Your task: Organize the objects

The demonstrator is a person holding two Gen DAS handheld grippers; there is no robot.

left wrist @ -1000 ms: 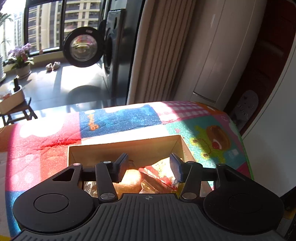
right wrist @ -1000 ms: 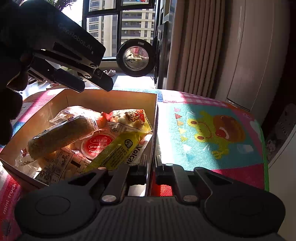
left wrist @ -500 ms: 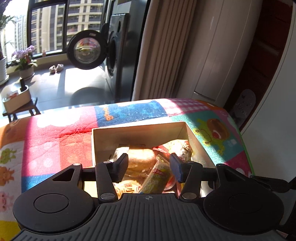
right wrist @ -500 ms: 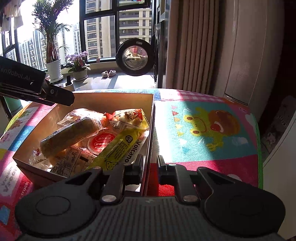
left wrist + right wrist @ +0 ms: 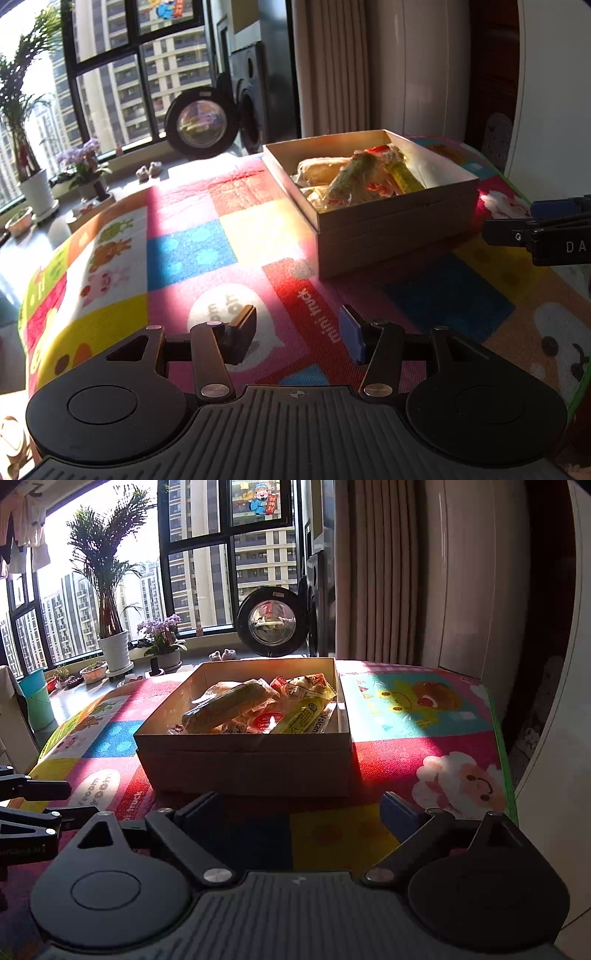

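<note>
Holding nothing, my left gripper [image 5: 297,334] has its jaws apart over the colourful play mat [image 5: 192,251]. My right gripper [image 5: 299,812] is spread wide too, with nothing between its jaws, just in front of the cardboard box [image 5: 243,764]. The box sits on the mat, open at the top. Inside it the snack packets [image 5: 258,709] lie in a pile: a long greenish roll [image 5: 225,707], a yellow packet [image 5: 303,716], and a red and white one [image 5: 306,686]. I see no loose snacks on the mat around the box. So I think the tidying is nearly done or done. Maybe the box needs a lid, but I see none.
</note>
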